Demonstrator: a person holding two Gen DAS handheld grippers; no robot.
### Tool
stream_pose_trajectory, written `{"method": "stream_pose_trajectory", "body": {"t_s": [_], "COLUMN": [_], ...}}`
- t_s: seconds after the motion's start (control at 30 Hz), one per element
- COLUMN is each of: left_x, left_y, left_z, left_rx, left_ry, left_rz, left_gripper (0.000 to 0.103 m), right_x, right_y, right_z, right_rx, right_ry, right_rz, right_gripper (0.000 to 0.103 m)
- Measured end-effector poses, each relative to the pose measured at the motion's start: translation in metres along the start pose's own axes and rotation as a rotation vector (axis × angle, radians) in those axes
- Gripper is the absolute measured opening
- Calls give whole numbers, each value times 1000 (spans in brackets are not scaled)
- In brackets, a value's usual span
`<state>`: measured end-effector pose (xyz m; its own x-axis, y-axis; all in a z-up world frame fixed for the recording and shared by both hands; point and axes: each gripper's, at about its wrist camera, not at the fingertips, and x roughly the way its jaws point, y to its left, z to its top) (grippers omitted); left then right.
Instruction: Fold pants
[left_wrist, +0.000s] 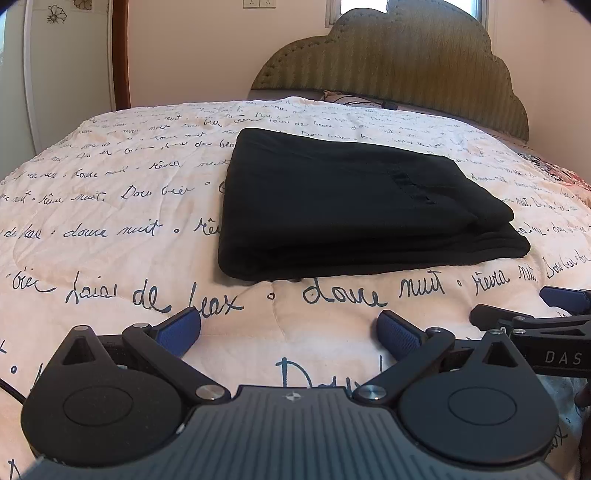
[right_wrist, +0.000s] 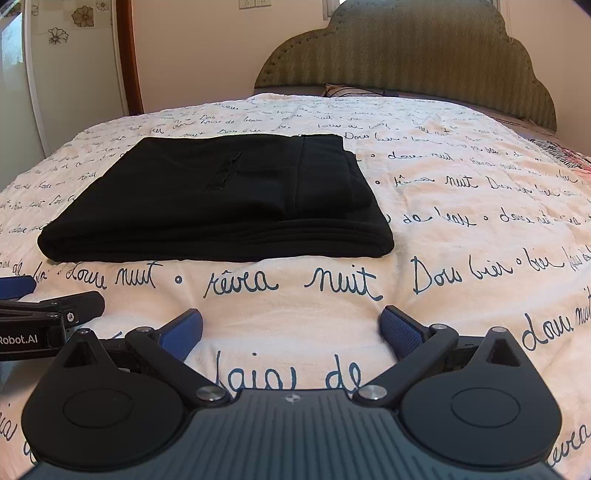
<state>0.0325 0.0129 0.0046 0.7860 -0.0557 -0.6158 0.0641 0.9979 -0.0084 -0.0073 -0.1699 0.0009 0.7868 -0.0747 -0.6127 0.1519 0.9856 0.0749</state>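
black pants (left_wrist: 354, 206) folded; both claws spread, level.

Home bedroom, bed under white quilted bedspread (left_wrist: 129, 206) printed with blue French script, scalloped olive upholstered headboard (left_wrist: 399, 55) at twelve o'clock, flower-decal wall (right_wrist: 74, 22) at ten o'clock

Soft daylight comes from the window (left_wrist: 406, 7) above the headboard (left_wrist: 399, 62), leaving the bedspread (left_wrist: 110, 206) evenly bright. The pants (left_wrist: 332, 206) read as near-featureless black (folds barely show). Fisheye bending curves everything away from the headboard; corners vignette dark.
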Motion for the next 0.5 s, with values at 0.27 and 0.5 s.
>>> {"method": "stream_pose_trajectory", "body": {"t_s": [0.27,0.5], "left_x": [1,0], "left_y": [0,-1], "left_z": [0,0], "left_rx": [6,6], "left_ry": [2,2], "left_rz": [4,5], "left_gripper": [103,103], "right_x": [0,0], "right_y": [-1,-1], "right_z": [0,0], "right_rx": [4,5], "right_ry": [-1,-2], "right_rz": [5,4], "right_gripper": [103,103]}}
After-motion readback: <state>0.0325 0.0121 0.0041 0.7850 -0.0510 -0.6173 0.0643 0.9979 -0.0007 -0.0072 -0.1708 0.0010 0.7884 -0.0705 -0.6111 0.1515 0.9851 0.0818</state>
